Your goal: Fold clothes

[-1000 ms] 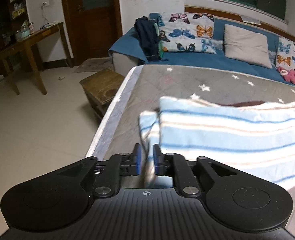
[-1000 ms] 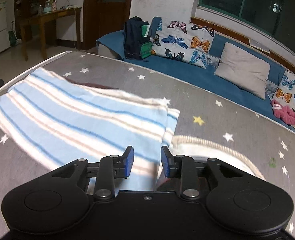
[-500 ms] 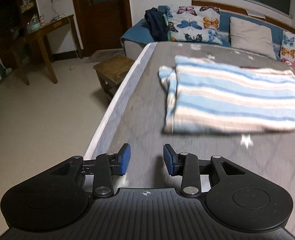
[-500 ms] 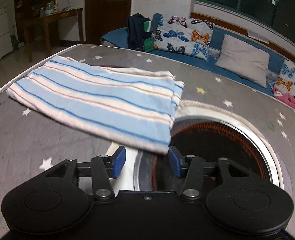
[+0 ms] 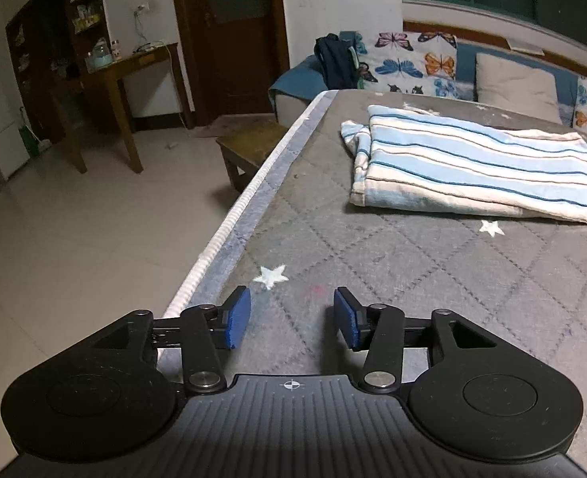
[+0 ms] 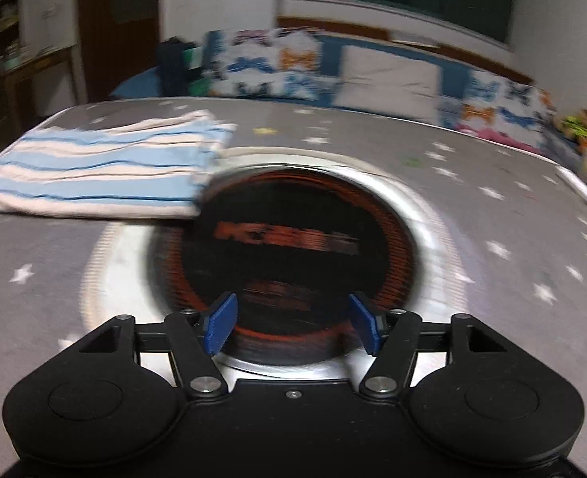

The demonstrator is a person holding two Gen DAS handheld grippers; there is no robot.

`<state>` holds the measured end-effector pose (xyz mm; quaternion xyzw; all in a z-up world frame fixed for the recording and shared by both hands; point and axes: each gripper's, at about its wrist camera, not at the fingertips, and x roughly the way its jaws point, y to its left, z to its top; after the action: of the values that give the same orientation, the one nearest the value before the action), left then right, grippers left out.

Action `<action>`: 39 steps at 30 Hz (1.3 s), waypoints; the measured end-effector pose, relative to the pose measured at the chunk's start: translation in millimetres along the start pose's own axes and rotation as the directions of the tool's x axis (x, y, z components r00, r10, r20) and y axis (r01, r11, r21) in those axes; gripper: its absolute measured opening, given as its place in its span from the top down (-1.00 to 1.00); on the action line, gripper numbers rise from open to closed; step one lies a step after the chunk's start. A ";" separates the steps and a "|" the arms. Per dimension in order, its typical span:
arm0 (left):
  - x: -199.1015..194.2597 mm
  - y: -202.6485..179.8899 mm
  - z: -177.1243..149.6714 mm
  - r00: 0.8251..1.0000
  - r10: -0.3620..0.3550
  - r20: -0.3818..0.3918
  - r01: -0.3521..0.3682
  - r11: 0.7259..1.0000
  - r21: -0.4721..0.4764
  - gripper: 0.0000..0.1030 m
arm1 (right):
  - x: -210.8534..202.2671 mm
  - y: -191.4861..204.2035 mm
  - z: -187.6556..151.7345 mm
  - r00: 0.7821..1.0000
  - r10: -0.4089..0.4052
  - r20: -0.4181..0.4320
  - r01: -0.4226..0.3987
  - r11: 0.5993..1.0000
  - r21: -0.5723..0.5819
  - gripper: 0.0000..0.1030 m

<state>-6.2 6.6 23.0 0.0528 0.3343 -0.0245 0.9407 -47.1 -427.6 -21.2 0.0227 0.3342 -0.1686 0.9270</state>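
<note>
Two sets of tongs, both spread wide & holding nothing. Left tongs [image 5: 291, 318] hover low over a grey quilted table [image 5: 433, 279] w/ white stars, near its left edge. Right tongs [image 6: 291, 324] hover over a round dark disc w/ orange rings [image 6: 293, 247], inset in a silver ring in the table's middle; right view is motion-blurred, so disc lettering can't be read.

Striped cloth [image 5: 472, 163], pale blue, white & dark blue, lies folded flat on the table, well ahead of left tongs & to their right. In the right view the same cloth [image 6: 102, 167] sits ahead-left, one corner touching or just over the disc's rim. A narrower layer sticks out at its left end, so edges aren't fully matched.

Judgement: a fold looks done; another fold or a tidy-up likely next. To do it well: approach low, pinch corners not mid-fabric, take both layers together, lift evenly w/ both tongs, line up stripes & edges before letting go, avoid dragging.

Background: sofa w/ butterfly cushions [image 5: 409, 65], wooden stool [image 5: 253, 147].
</note>
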 end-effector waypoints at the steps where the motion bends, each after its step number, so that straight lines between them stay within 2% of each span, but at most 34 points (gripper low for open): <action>1: 0.8 -1.3 -1.8 1.000 -0.002 -0.003 0.002 1.000 -0.001 0.01 | -0.7 -11.0 -2.6 1.000 -0.027 0.002 0.027 0.999 0.024 -0.31; 7: 0.6 -7.9 -3.8 0.999 0.016 0.030 -0.016 1.000 0.005 -0.06 | 0.7 -64.1 -11.7 0.988 -0.156 0.012 0.153 0.979 0.132 -0.39; 9: 2.7 -8.9 -4.3 0.999 0.029 0.039 -0.029 1.000 0.003 -0.24 | 2.5 -83.5 -14.7 0.981 -0.196 0.013 0.191 0.967 0.172 -0.50; 13: 5.2 -12.0 -7.0 0.997 0.048 0.063 -0.048 0.999 0.007 -0.34 | 7.7 -106.8 -18.4 0.972 -0.236 0.008 0.230 0.952 0.203 -0.52; 15: 6.6 -13.9 -8.4 0.995 0.063 0.074 -0.064 0.998 0.012 -0.47 | 11.8 -119.4 -21.0 0.968 -0.250 0.002 0.244 0.946 0.212 -0.55; 22: 12.6 -10.2 -7.4 0.995 0.070 0.065 -0.069 0.998 -0.003 -0.63 | 16.5 -136.4 -25.2 0.969 -0.246 -0.013 0.243 0.945 0.221 -0.64; 29: 16.8 -2.0 -7.0 0.997 0.060 0.046 -0.058 0.997 -0.044 -0.80 | 8.3 -141.6 -40.1 0.972 -0.233 -0.005 0.228 0.947 0.227 -0.99; 33: 17.4 -3.1 -6.8 0.997 0.069 0.045 -0.067 0.997 -0.040 -0.84 | 3.5 -144.6 -48.8 0.974 -0.226 0.000 0.220 0.948 0.230 -1.00; 39: 20.2 3.5 -7.0 0.999 0.032 0.028 -0.029 0.997 -0.073 -0.94 | -3.7 -149.0 -61.7 0.977 -0.214 0.007 0.207 0.950 0.235 -1.00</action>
<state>5.4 10.6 5.1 0.0233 0.3205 0.0012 0.9470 -136.3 -557.3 -56.2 0.0926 0.2973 -0.3049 0.9000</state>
